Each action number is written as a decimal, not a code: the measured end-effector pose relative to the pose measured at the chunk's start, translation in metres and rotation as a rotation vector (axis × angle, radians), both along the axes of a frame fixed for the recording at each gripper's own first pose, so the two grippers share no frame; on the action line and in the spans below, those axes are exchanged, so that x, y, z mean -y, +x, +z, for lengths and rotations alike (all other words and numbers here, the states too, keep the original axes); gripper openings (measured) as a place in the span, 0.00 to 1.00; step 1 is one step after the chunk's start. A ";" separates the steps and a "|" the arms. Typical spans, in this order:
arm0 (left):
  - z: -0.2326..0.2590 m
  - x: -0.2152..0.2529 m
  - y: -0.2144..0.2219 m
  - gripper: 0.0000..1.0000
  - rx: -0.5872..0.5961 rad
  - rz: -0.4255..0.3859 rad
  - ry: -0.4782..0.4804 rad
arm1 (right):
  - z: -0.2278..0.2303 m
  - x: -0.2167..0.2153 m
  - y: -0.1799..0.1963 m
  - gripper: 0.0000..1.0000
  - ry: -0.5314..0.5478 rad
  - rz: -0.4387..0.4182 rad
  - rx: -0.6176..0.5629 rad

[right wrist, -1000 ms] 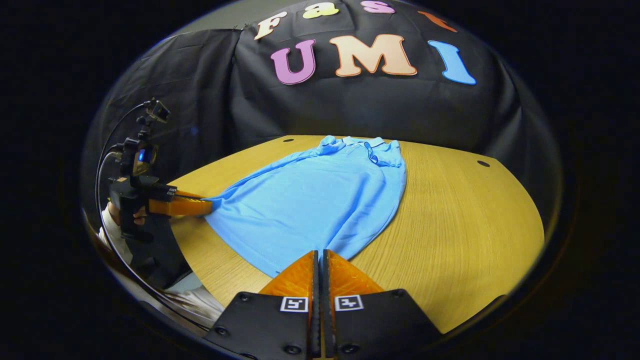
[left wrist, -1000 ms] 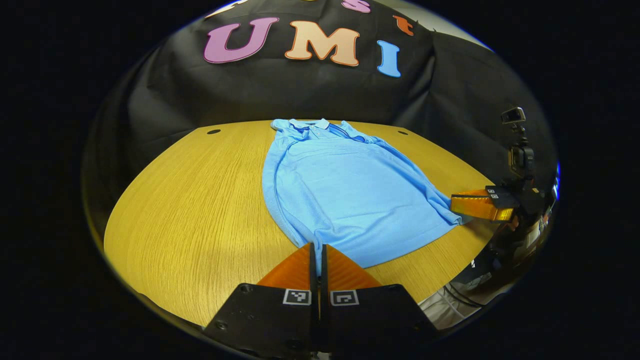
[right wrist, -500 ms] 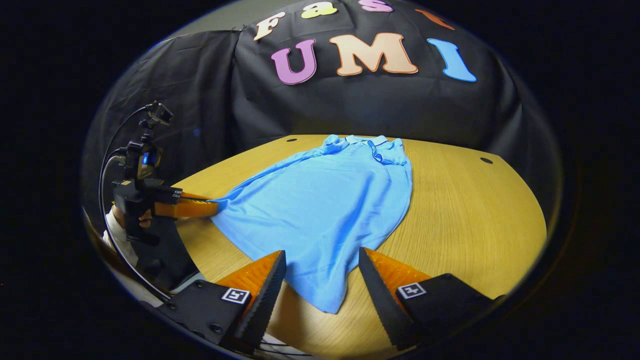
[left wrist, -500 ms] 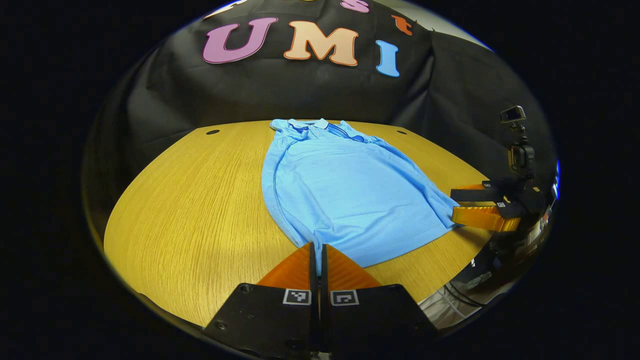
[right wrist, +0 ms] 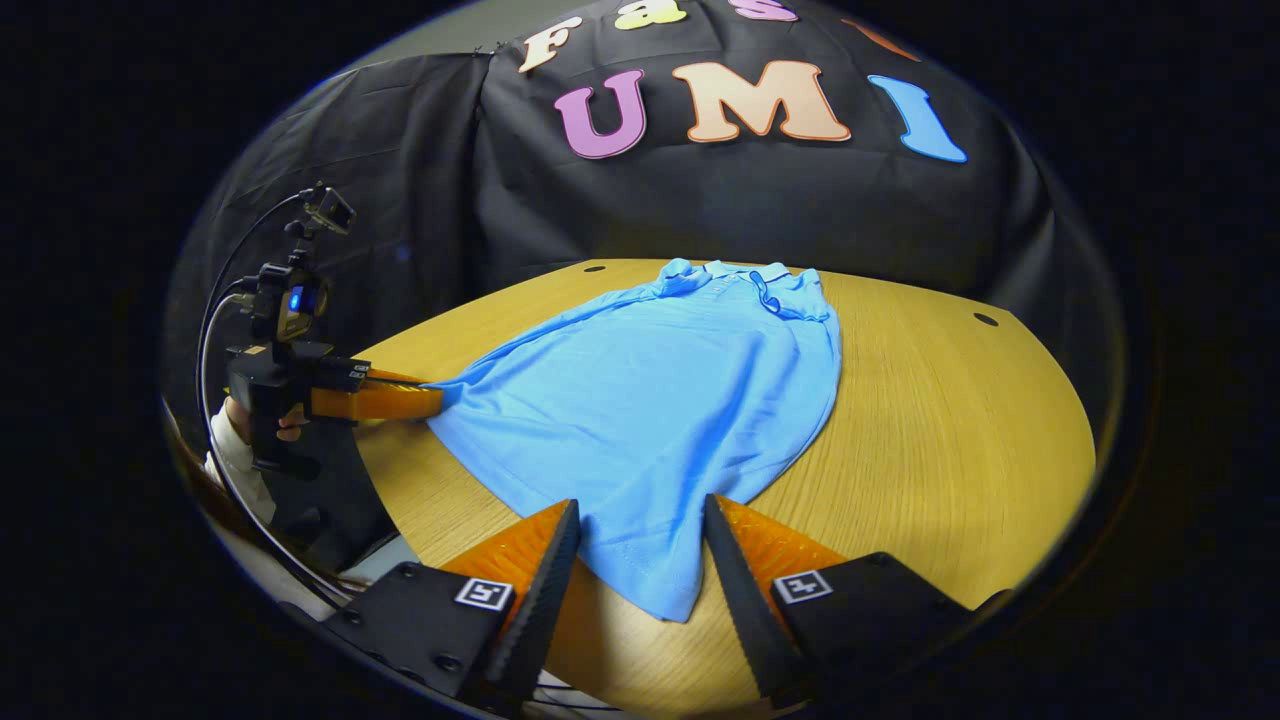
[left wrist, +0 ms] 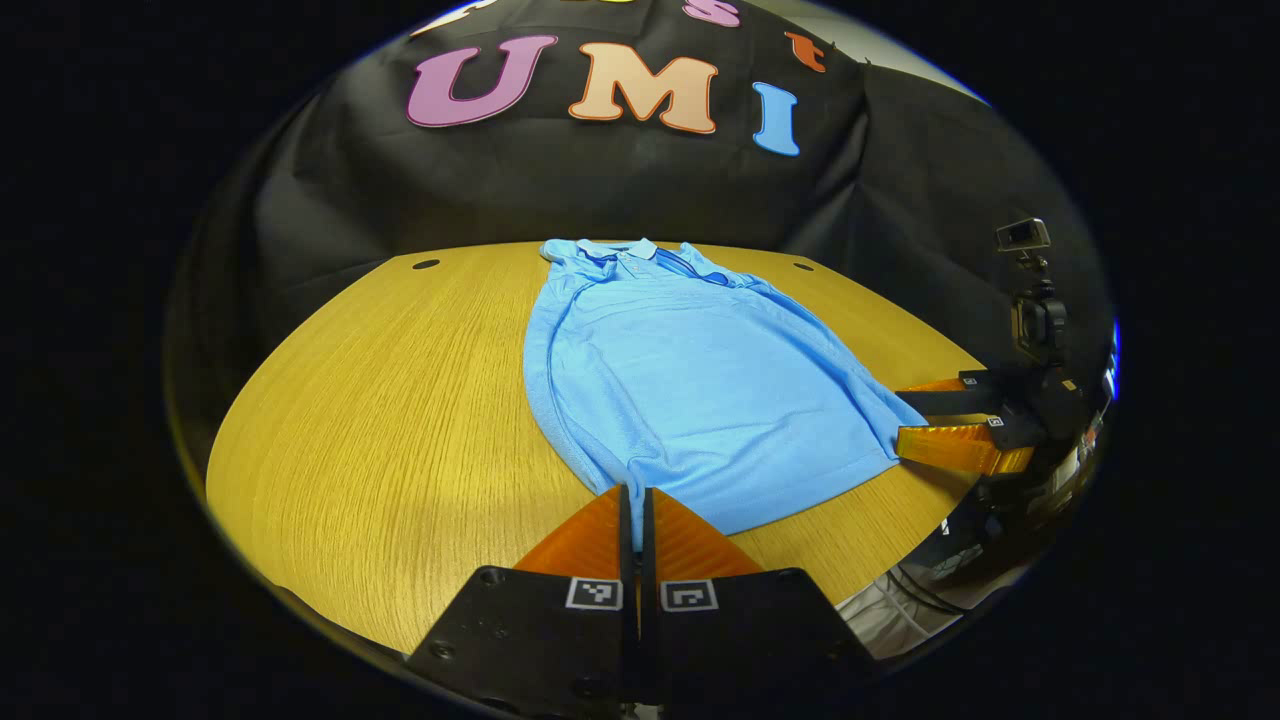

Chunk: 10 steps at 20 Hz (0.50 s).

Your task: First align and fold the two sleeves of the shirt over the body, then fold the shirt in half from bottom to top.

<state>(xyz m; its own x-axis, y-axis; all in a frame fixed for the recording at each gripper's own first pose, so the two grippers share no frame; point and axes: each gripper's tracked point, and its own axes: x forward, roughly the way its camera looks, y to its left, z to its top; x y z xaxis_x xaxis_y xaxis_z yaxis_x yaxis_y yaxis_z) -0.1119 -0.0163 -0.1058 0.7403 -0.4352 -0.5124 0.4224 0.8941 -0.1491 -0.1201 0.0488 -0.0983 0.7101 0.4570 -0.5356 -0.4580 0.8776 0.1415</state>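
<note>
Sleeves look folded in; bottom-to-top fold in hand, I judge. Shirt (right wrist: 660,400) flat mid-table (right wrist: 960,440), collar far. My left gripper (left wrist: 633,505) pinched tight on the near-left hem corner. My right gripper (right wrist: 632,525) spread wide, straddling the near-right corner, cloth between fingers, not yet pinched. Next: close right, lift both corners toward collar. Path looks free.

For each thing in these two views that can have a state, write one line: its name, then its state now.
shirt: flat on table, collar far, sleeves folded in, not yet halved
left gripper: shut on shirt's near hem corner
right gripper: open, straddling other hem corner
table: bearing the shirt
</note>
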 end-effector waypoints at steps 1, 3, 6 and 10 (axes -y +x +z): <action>0.000 0.000 0.000 0.00 0.000 0.000 0.001 | 0.001 -0.003 -0.001 0.74 0.010 0.010 -0.004; 0.001 0.000 -0.001 0.00 0.001 0.000 0.002 | 0.001 -0.007 -0.001 0.44 0.032 0.016 -0.014; 0.001 0.000 -0.001 0.00 0.000 0.004 0.001 | 0.002 -0.010 0.000 0.16 0.045 0.006 -0.021; 0.002 0.000 -0.001 0.00 -0.003 0.011 -0.005 | 0.004 -0.008 0.004 0.08 0.072 -0.022 -0.022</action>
